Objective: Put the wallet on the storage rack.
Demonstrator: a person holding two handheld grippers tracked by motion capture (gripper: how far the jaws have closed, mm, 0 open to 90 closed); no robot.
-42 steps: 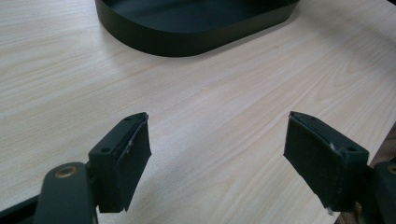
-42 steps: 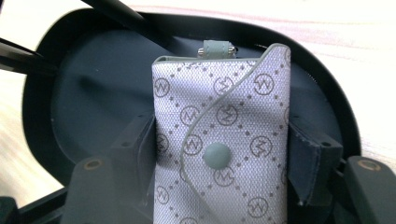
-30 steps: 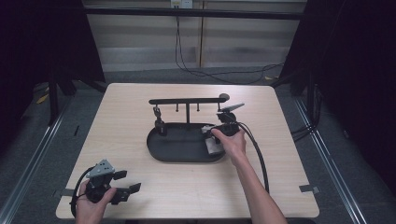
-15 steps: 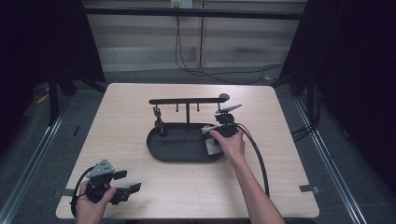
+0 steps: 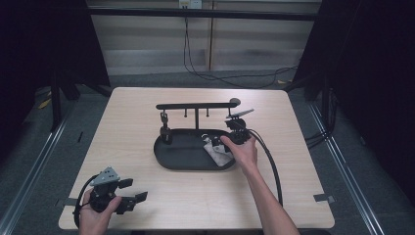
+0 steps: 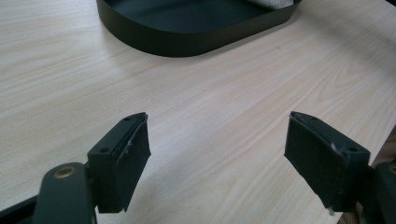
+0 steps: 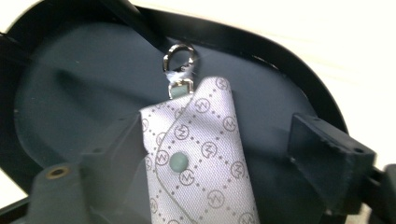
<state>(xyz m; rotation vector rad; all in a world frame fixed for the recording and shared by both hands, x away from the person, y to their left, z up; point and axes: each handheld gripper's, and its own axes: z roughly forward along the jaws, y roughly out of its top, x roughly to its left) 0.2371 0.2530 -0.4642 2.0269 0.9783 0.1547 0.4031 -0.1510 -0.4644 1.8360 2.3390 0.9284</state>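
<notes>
A small white patterned pouch [image 7: 201,154] with a metal clasp [image 7: 180,58] lies flat in the black oval tray [image 7: 261,42]. My right gripper [image 7: 219,140] hovers over it. Its jaws have just been opening and now stand apart on either side of the pouch, not pressing it. From above, the pouch [image 5: 218,152] sits at the right end of the tray [image 5: 166,159], under my right gripper [image 5: 220,142]. My left gripper [image 5: 133,191] rests near the table's front left corner. It is open and empty [image 6: 217,154] and faces the tray [image 6: 187,42].
A black hanger bar [image 5: 195,105] on a post rises from the tray's far side, with a dark item [image 5: 165,129] hanging at its left. The right gripper's cable [image 5: 271,166] loops across the table to the front right.
Neither hand has shifted. The pouch lies at the same spot in the tray under the right gripper.
</notes>
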